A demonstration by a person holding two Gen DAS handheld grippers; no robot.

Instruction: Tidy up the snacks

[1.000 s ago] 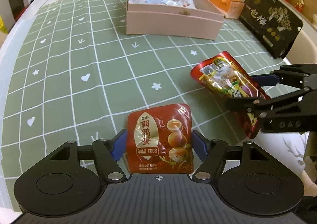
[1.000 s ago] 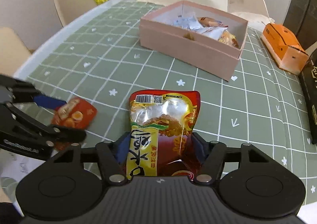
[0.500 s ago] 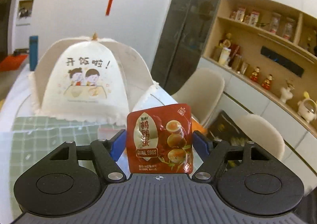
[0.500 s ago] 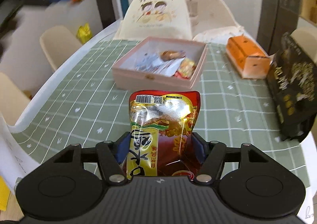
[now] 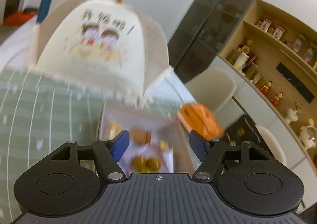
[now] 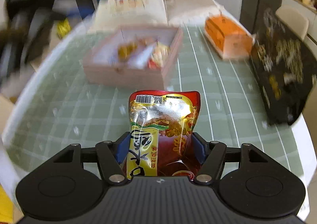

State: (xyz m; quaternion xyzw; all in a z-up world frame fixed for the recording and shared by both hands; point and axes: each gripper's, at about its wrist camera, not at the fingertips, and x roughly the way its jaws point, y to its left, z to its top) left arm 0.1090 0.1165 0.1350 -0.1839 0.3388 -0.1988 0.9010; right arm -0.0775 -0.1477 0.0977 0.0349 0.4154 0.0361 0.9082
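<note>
My left gripper (image 5: 159, 144) is open and empty, held above the pink snack box (image 5: 101, 123), whose blurred contents show between the fingers. A blurred packet with brown eggs on it (image 5: 145, 162) lies below the jaws in the box. My right gripper (image 6: 159, 149) is shut on a red and yellow snack pouch (image 6: 162, 124), held upright above the green checked tablecloth (image 6: 59, 109). The pink box (image 6: 126, 73) with several packets sits ahead of it.
A white mesh food cover (image 5: 95, 45) stands behind the box. An orange carton (image 6: 227, 37) and a black gift box (image 6: 281, 73) lie to the right. The orange carton (image 5: 200, 121) also shows in the left view. Chairs ring the table.
The left gripper has opened and the quail egg packet has left its jaws; it now looks down over the pink box. The right gripper has moved closer to the box with its pouch.
</note>
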